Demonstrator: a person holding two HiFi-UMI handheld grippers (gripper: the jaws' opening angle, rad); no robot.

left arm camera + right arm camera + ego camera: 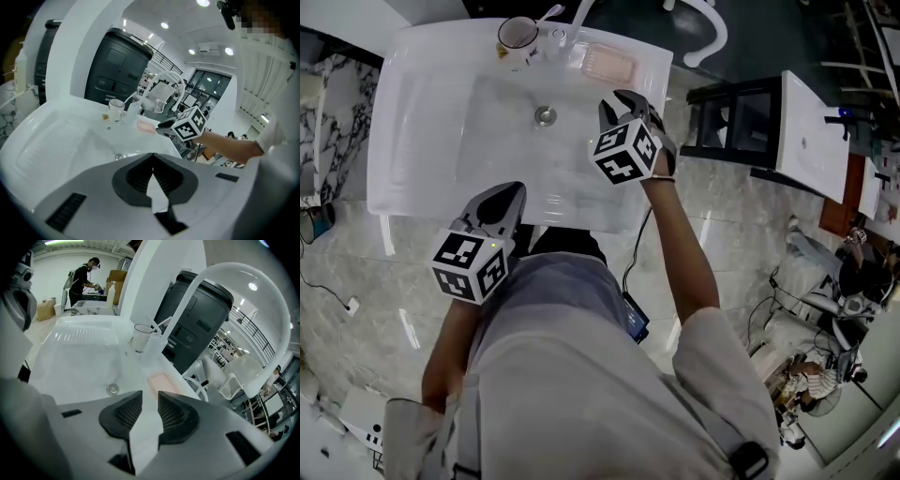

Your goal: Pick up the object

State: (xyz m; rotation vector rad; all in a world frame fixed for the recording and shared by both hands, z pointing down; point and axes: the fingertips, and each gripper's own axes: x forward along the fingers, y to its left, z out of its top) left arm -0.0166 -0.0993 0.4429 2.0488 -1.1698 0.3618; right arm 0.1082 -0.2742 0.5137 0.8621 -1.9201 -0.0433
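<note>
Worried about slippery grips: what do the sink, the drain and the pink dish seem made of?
Sink: white glazed ceramic or the like, glossy; light streaks reflect off it.
Drain: polished metal; silvery ring with bright glints.
Pink dish: probably matte plastic, maybe soap; dull surface, no glare.

White sink [422,141]; drain [545,116] at centre; cup [517,35] on back rim.

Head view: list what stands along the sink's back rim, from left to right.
cup → faucet → soap
</note>
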